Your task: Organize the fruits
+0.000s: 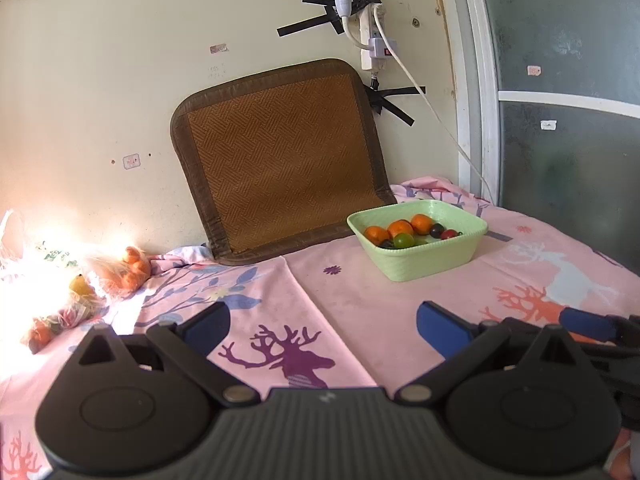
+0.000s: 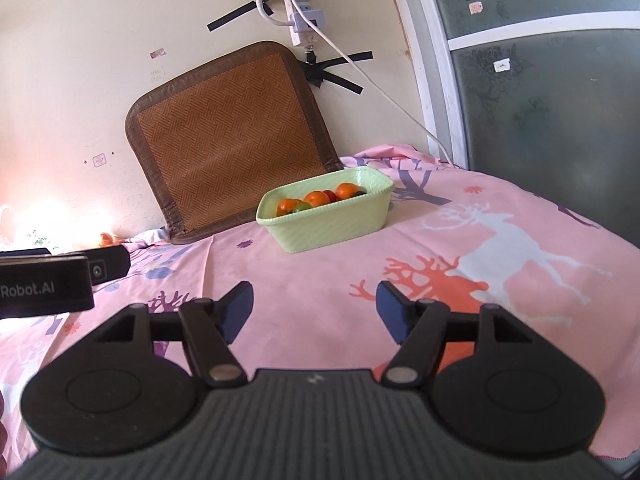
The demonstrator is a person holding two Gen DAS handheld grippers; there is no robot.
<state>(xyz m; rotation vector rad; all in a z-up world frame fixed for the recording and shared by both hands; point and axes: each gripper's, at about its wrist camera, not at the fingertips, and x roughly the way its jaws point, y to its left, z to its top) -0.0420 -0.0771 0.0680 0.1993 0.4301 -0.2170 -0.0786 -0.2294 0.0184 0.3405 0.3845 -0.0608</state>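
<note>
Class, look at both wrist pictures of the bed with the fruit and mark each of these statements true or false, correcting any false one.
1. The green basket holds several orange fruits. True.
2. The left gripper is clamped on an orange. False: it is open, with nothing between its fingers.
3. A woven brown mat leans against the wall behind the basket. True.
4. The basket sits on a bare wooden table. False: it rests on a pink sheet printed with deer.
5. More fruit lies at the far left, outside the basket. True.
6. The right gripper holds a green fruit. False: it is open and empty.
</note>
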